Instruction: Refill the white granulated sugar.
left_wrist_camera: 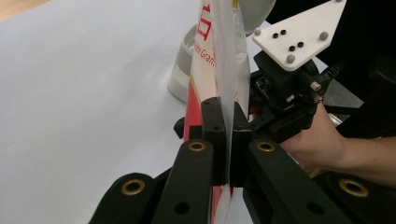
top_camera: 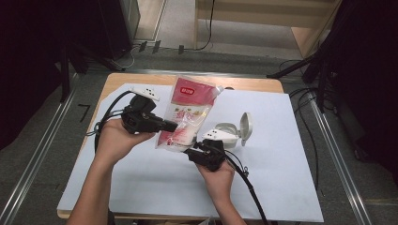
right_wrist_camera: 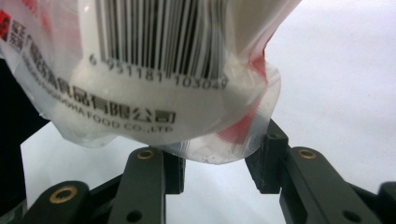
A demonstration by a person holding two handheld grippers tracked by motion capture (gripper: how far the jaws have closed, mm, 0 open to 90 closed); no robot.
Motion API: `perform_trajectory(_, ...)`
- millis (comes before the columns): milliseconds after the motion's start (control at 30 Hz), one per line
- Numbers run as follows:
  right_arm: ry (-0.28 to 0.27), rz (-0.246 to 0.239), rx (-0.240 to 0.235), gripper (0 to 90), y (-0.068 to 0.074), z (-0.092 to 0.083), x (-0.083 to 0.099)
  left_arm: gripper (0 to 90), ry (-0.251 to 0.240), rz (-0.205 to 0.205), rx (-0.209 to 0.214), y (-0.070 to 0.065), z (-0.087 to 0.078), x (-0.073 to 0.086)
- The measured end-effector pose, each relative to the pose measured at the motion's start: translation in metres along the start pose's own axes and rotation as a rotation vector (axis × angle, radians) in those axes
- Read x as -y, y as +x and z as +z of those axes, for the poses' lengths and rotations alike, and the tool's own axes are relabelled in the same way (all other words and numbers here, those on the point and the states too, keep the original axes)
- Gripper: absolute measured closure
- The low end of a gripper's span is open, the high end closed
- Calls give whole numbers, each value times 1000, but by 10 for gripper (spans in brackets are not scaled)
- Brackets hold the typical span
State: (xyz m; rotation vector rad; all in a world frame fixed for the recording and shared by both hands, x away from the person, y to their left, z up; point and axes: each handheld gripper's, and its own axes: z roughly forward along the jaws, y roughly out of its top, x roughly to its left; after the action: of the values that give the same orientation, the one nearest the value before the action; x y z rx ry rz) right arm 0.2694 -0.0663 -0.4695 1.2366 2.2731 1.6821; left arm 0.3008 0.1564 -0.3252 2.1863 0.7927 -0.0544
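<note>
So the person has a soft plastic pouch [top_camera: 187, 115] of something white and granular, looks like sugar or salt, held up off the white sheet [top_camera: 281, 187] that covers the table, about mid-table and tilted with its spouted top corner toward the far right. The left gripper [top_camera: 172, 125] is clamped on the pouch's left side edge; in the left gripper view its pads are pinched tight on the thin flat seam [left_wrist_camera: 227, 116], with basically no gap between them. The right gripper [top_camera: 191, 151] sits under the near bottom corner of the pouch. In the right gripper view the jaws stand apart on either side of the bulging bottom edge [right_wrist_camera: 219, 149], and the pads don't look like they're pressing on it yet, so that one is loose, not gripping.

Handling-wise: this thing is floppy. The film is thin, glossy and probably slippery, and the grains slump to the low end, so most of the weight likely hangs at the bottom. The seam is the best place to grab since it's flat and stiff-ish. Squeezing the full belly would probably just shove the contents around.

A small white container [top_camera: 227, 133] with its flip lid up stands just right of the pouch, near the right gripper.
</note>
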Motion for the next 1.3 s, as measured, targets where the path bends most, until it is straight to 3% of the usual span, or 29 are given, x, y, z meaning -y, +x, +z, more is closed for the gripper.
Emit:
perform_trajectory(333,19,-28,-41,645,5,1,1,900,-35,-26,-3,6,-9,1)
perform_trajectory(467,43,-54,-56,647,7,0,2,900,-49,-23,-60,8,-13,2)
perform_trajectory(600,71,-79,-76,645,9,-4,1,900,-67,-54,-64,16,-16,6)
perform_trajectory(867,87,-148,-146,605,5,-13,-5,900,-73,-78,-112,27,-16,10)
perform_trajectory(1100,81,-271,-226,567,2,-21,-7,900,-95,-116,-141,41,-12,13)
perform_trajectory(1200,86,-241,-295,563,-2,-24,-10,900,-112,-129,-154,44,-11,13)
perform_trajectory(1300,99,-262,-296,563,-6,-28,-12,900,-106,-127,-162,50,-6,12)
